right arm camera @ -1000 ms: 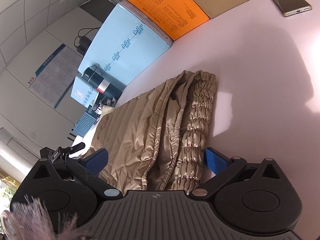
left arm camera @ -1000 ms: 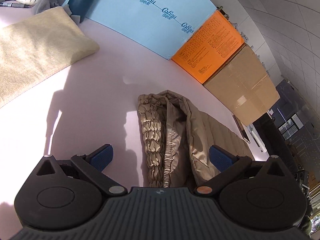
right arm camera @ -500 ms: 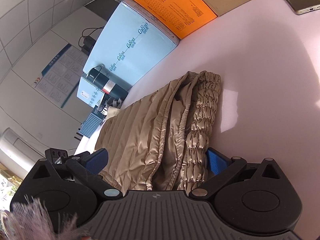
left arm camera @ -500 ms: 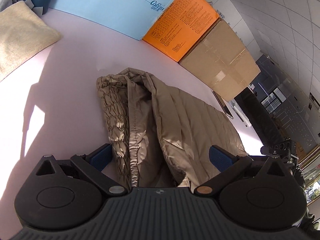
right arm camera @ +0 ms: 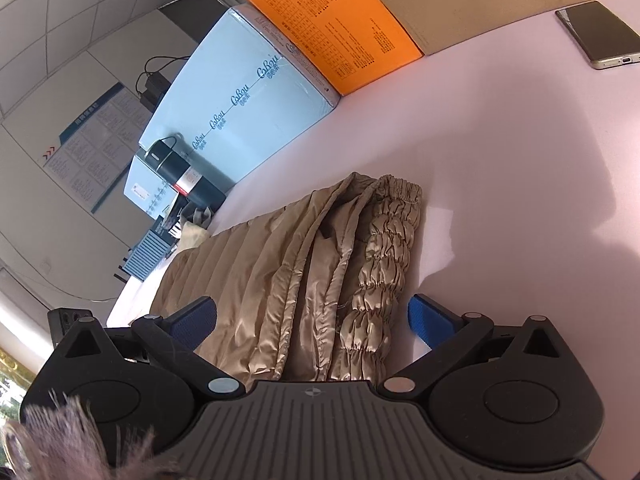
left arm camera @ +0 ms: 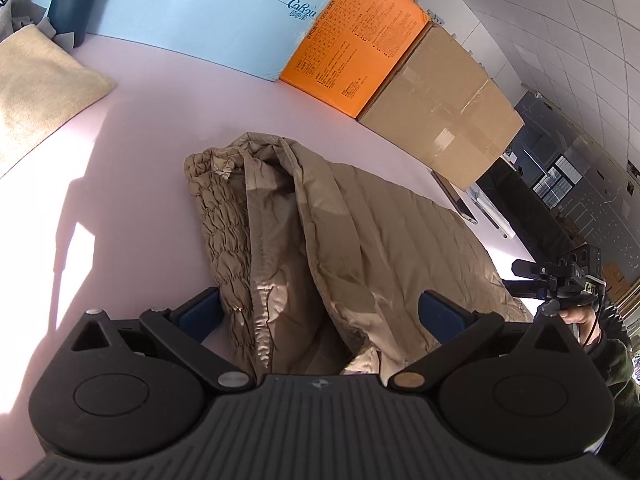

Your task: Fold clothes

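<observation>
The jaws of both the left gripper [left arm camera: 320, 312] and the right gripper [right arm camera: 312, 316] gape wide, straddling opposite ends of the tan quilted jacket [left arm camera: 320, 232], which lies lengthwise between them on the counter [left arm camera: 152, 120].

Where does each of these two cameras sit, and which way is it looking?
Left wrist: sits on the left gripper, looking along its open fingers at the tan garment; a hand shows at right.
Right wrist: sits on the right gripper, looking over the same garment; only its open fingers show.
Shared: garment, pink table, orange box.
</observation>
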Action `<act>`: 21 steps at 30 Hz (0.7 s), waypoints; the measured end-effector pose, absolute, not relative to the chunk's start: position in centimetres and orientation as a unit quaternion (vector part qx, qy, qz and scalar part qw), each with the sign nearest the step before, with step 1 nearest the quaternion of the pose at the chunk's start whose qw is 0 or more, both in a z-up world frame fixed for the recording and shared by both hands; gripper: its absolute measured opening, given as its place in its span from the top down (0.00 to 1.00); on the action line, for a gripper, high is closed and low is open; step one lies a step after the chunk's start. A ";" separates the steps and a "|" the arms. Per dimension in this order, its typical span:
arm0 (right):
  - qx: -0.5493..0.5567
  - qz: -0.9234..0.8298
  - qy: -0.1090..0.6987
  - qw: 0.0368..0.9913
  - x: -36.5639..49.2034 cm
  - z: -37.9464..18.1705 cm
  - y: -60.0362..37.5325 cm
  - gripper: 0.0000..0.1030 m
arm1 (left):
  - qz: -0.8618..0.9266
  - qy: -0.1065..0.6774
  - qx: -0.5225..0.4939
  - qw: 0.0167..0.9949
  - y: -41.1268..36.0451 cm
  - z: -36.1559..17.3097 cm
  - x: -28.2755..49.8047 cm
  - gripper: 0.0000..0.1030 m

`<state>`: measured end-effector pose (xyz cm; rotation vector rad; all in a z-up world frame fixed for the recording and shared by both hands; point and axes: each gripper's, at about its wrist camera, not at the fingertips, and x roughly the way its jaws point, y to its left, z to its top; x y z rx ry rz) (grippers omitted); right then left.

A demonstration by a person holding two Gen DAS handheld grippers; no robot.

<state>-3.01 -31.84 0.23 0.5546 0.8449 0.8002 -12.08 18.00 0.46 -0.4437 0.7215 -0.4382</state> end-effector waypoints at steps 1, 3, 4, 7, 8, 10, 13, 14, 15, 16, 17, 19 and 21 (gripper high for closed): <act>0.261 0.379 0.397 0.794 -3.0 0.2 -31.9 0.00 | -0.212 0.346 -0.211 0.889 18.0 0.4 -12.1 0.00; 0.266 0.392 0.405 0.782 -3.1 0.2 -32.0 0.00 | -0.212 0.347 -0.202 0.891 17.8 0.5 -12.1 0.00; 0.270 0.398 0.407 0.777 -3.2 0.2 -32.1 0.00 | -0.212 0.347 -0.198 0.892 17.7 0.5 -12.1 0.00; 0.268 0.399 0.401 0.780 -3.7 0.2 -32.0 0.00 | -0.208 0.350 -0.181 0.895 17.3 0.7 -12.1 0.00; 0.263 0.395 0.398 0.785 -3.8 0.2 -31.7 0.01 | -0.206 0.351 -0.174 0.897 17.1 0.7 -12.1 0.00; 0.241 0.383 0.392 0.801 -4.0 0.4 -30.9 0.08 | -0.194 0.344 -0.161 0.904 16.7 0.7 -12.7 0.00; 0.193 0.364 0.384 0.826 -4.2 0.3 -29.9 0.61 | -0.164 0.326 -0.109 0.924 15.5 0.8 -13.8 0.20; 0.200 0.363 0.383 0.825 -4.1 -0.1 -30.0 0.66 | -0.152 0.318 -0.083 0.932 14.9 0.8 -14.2 0.31; 0.203 0.364 0.380 0.826 -4.1 -0.3 -30.1 0.67 | -0.147 0.311 -0.068 0.936 14.4 0.8 -14.5 0.39; 0.201 0.365 0.375 0.828 -4.3 -0.4 -30.0 0.69 | -0.146 0.305 -0.059 0.939 14.0 0.8 -14.8 0.43; 0.192 0.365 0.369 0.833 -4.5 -0.4 -29.8 0.69 | -0.141 0.304 -0.053 0.941 13.7 0.9 -14.7 0.47; 0.165 0.362 0.356 0.845 -5.0 -0.1 -29.2 0.70 | -0.127 0.305 -0.043 0.943 13.3 1.1 -14.4 0.52; 0.140 0.358 0.347 0.856 -5.2 0.1 -28.5 0.70 | -0.109 0.307 -0.027 0.945 12.7 1.2 -13.5 0.55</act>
